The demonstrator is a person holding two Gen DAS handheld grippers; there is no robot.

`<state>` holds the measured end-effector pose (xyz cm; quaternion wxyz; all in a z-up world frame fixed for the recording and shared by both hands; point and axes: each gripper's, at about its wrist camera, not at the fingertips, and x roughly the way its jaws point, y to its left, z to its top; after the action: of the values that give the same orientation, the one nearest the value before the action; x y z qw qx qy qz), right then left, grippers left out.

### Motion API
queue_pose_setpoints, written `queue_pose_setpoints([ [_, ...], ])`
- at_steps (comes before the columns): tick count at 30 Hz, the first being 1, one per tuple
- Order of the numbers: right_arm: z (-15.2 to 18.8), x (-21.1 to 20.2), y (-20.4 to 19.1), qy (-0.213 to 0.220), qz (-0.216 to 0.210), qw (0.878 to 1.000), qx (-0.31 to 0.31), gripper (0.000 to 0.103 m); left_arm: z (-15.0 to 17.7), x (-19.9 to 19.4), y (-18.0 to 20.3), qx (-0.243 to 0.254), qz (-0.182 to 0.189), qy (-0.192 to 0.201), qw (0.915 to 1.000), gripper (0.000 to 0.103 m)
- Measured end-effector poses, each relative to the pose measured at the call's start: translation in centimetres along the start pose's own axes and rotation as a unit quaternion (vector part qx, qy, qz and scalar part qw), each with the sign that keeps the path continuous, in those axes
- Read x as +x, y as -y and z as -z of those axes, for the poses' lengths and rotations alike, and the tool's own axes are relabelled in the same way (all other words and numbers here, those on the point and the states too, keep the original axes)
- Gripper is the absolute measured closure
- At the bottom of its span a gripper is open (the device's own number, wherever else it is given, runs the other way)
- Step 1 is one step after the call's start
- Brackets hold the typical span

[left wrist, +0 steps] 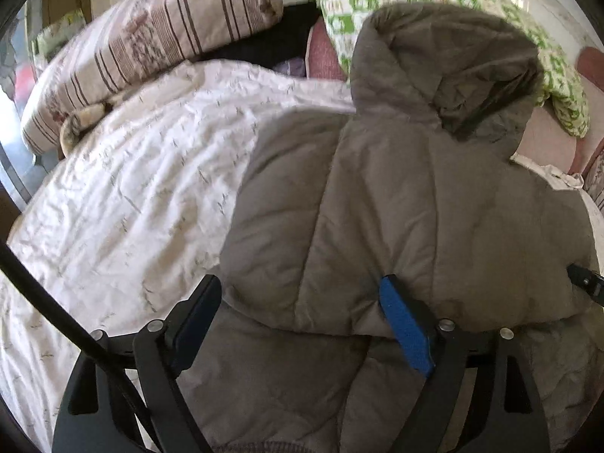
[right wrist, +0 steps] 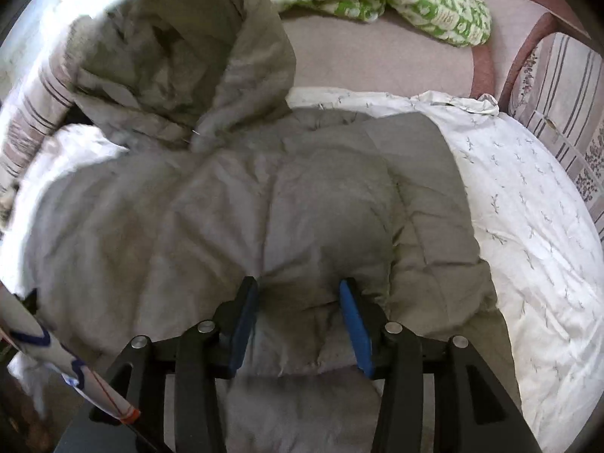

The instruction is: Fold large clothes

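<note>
Grey jacket (left wrist: 396,204) — hem cut off (blurred), left gripper (left wrist: 302,324)

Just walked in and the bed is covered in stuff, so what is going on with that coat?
A person is folding a grey hooded puffer jacket spread on the white quilt. The left hand-held gripper stands wide at the folded lower edge, padding between its fingers, not clearly pinched. The right hand-held gripper brackets a bulge of the same edge. The hood lies unfolded toward the pillows.
</note>
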<state>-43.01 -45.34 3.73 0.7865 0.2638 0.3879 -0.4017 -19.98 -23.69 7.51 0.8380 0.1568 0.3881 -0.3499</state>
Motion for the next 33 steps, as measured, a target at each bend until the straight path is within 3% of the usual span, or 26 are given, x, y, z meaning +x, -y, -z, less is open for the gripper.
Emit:
queue_pose_setpoints([
  [2, 1.2, -2.6, -0.2, 0.016, -0.043, 0.999, 0.005, 0.046, -0.3, -1.5, 0.2, -0.001, 0.008, 0.018, 0.9998, 0.018],
  [3, 1.8, -3.4, -0.4, 0.021, -0.047, 0.999, 0.002, 0.041, -0.4, -2.2, 0.3, 0.000, 0.016, 0.026, 0.9995, 0.018],
  [8, 5.9, -6.0, -0.7, 0.037, -0.057, 0.998, -0.009, 0.041, 0.5, -4.2, 3.1, 0.034, 0.052, 0.038, 0.9974, 0.018],
  [15, 7.3, -2.6, -0.4, -0.011, -0.057, 0.998, -0.002, 0.041, 3.0, -2.8, 6.5, 0.093, 0.046, 0.004, 0.9946, 0.018],
  [19, 7.9, -0.9, -0.5, -0.031, -0.055, 0.998, 0.000, 0.041, 3.5, -1.4, 6.9, 0.096, 0.037, -0.016, 0.9946, 0.018],
  [22, 8.7, -0.6, -1.3, -0.030, -0.038, 0.999, -0.020, 0.036, 3.9, -0.5, 6.8, 0.087, 0.035, -0.034, 0.9950, 0.018],
  [28, 9.2, -0.7, -2.3, -0.026, -0.004, 0.999, -0.045, 0.031, 4.4, -0.6, 7.0, 0.096, 0.025, -0.029, 0.9946, 0.018],
  [33, 9.1, -0.2, -2.4, -0.032, -0.005, 0.998, -0.049, 0.015, 4.8, -0.8, 7.3, 0.105, 0.021, -0.024, 0.9940, 0.018],
])
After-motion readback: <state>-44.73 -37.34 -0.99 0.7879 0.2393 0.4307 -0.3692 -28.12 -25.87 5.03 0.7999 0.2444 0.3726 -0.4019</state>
